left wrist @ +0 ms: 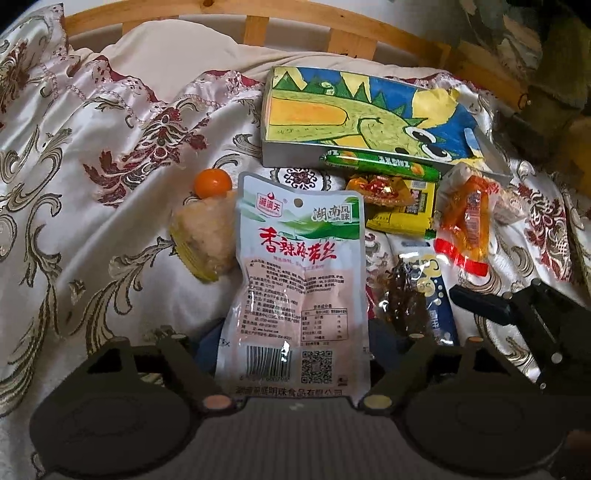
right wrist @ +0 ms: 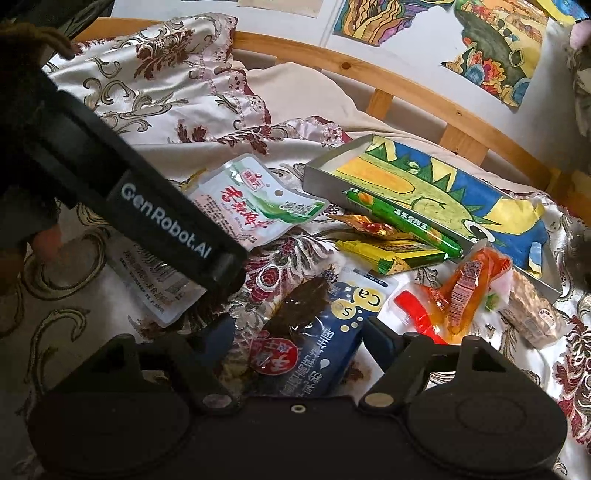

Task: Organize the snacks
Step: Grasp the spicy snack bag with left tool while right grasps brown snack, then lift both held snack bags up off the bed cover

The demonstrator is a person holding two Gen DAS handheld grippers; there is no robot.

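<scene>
A white kelp snack packet [left wrist: 295, 273] stands up between the pads of my left gripper [left wrist: 291, 334], which is shut across its width. In the right wrist view the packet [right wrist: 255, 206] bends under one of the left fingers [right wrist: 166, 225]. My right gripper [right wrist: 301, 332] is shut on a blue packet [right wrist: 332, 332] with a dark brown snack [right wrist: 295, 306] lying over it, a pad at each outer edge. One right finger [left wrist: 476, 304] shows beside the blue packet [left wrist: 437, 299]. A shallow box lined with a dinosaur drawing [left wrist: 280, 147] lies behind.
On the floral bedspread [left wrist: 92, 166] lie a green sausage [left wrist: 376, 162], a yellow packet [left wrist: 402, 218], an orange-red pouch [left wrist: 465, 229], a small orange fruit [left wrist: 213, 182] and a wrapped cake [left wrist: 203, 240]. A wafer pack [right wrist: 532, 310] lies right. A wooden rail [left wrist: 258, 22] runs behind.
</scene>
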